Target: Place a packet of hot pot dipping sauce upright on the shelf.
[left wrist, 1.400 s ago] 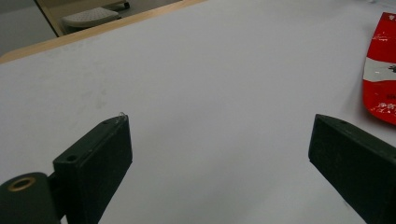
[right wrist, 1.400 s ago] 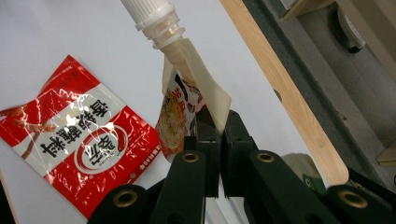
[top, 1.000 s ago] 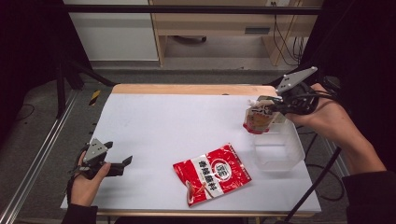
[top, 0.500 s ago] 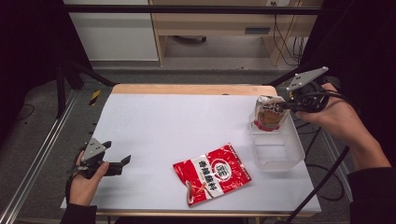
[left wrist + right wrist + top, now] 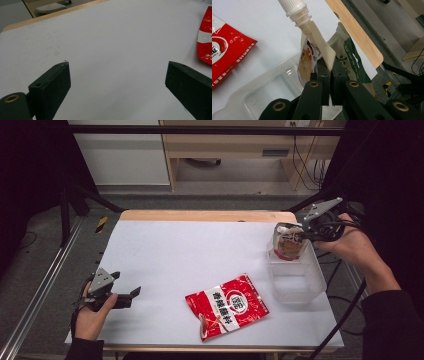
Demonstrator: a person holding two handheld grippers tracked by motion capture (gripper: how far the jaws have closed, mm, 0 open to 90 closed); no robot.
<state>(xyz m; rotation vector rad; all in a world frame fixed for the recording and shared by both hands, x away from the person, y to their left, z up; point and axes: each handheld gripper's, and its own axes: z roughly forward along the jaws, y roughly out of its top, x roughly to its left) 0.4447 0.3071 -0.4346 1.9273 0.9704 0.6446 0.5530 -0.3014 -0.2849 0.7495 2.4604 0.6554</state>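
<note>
My right gripper is shut on the top edge of a spouted pouch with a white screw cap, red-orange print on the front and green on the back. The pouch hangs over the far end of a clear plastic bin at the table's right edge. Along my right jaws, the pouch is pinched between the pads, with the bin below it. A red snack bag lies flat on the white table, near the front. My left gripper rests open at the front left, nothing between its jaws.
The white table sheet has a wooden strip along its far edge. The red bag's edge shows at the right of the left gripper view. A metal rail runs along the floor at left. Cables hang off the table's right side.
My right gripper has carried the pouch right and down, from left of the bin's far end to over it. The left hand has stayed put.
</note>
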